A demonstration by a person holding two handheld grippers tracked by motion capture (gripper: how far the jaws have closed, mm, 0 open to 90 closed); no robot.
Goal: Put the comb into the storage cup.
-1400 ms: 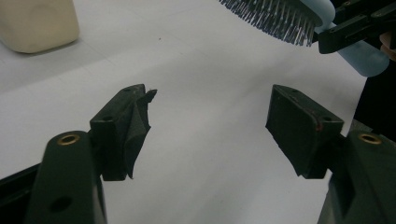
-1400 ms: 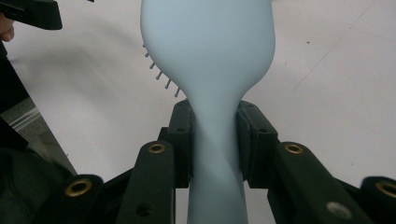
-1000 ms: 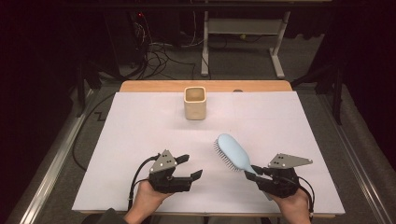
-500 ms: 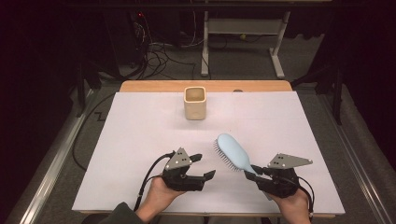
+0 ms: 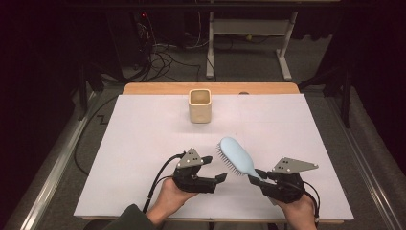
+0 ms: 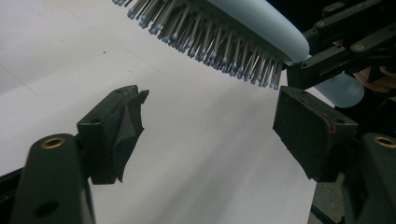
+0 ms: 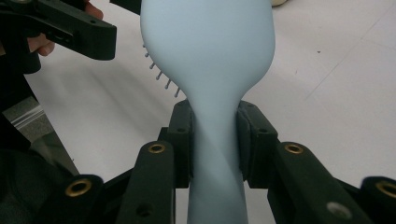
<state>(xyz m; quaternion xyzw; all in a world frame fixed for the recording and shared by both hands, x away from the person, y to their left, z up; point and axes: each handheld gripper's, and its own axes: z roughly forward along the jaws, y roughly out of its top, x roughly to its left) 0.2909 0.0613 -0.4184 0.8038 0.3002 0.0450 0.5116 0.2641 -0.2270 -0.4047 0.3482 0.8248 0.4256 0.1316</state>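
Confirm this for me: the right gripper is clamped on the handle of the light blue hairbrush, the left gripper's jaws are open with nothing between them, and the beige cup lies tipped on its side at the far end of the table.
One detail is wrong: the beige cup stands upright, mouth up, as the high view shows. The rest holds: the right gripper clamps the hairbrush handle, and the left gripper has just been opening, nothing between its jaws.

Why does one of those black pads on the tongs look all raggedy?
On the left tongs, the covering of one pad is peeling: a loose, torn flap sticks out at its tip, while the other pad looks flat and whole. Nothing else stands out. The right tongs hold the blue hairbrush by its handle, and the beige cup stands upright.
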